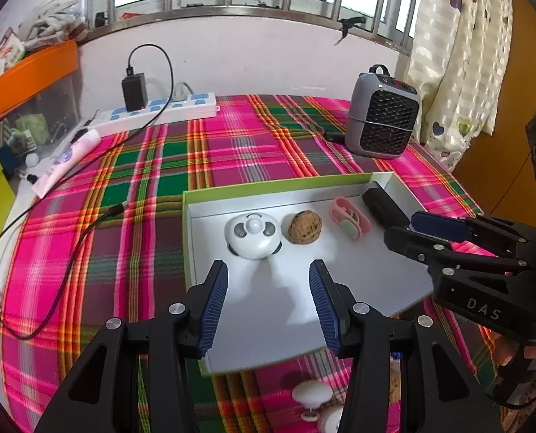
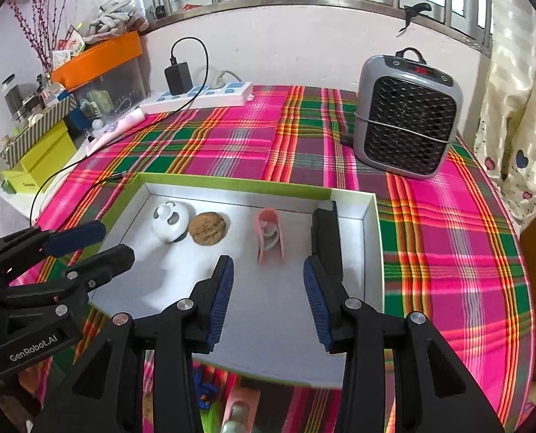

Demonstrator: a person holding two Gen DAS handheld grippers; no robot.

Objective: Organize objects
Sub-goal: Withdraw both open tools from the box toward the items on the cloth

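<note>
1. The tray (image 1: 192,238), green-rimmed with a white floor, sits on the plaid counter (image 1: 131,187), and four things line its far wall: a white round gadget (image 1: 252,235), a walnut (image 1: 304,231), a pink clip (image 1: 350,217) and a black block (image 1: 383,208)
2. The row looks deliberate, keeping the near floor free for more
3. The left gripper (image 1: 268,297) hovers over that free floor, jaws wide apart and holding nothing
4. The right gripper (image 2: 268,297) does likewise, jaws spread and empty, the black block (image 2: 326,238) just beyond its right pad
5. More small items lie on the counter nearer than the tray, among them a white round knob (image 1: 312,393); these are probably next
</note>
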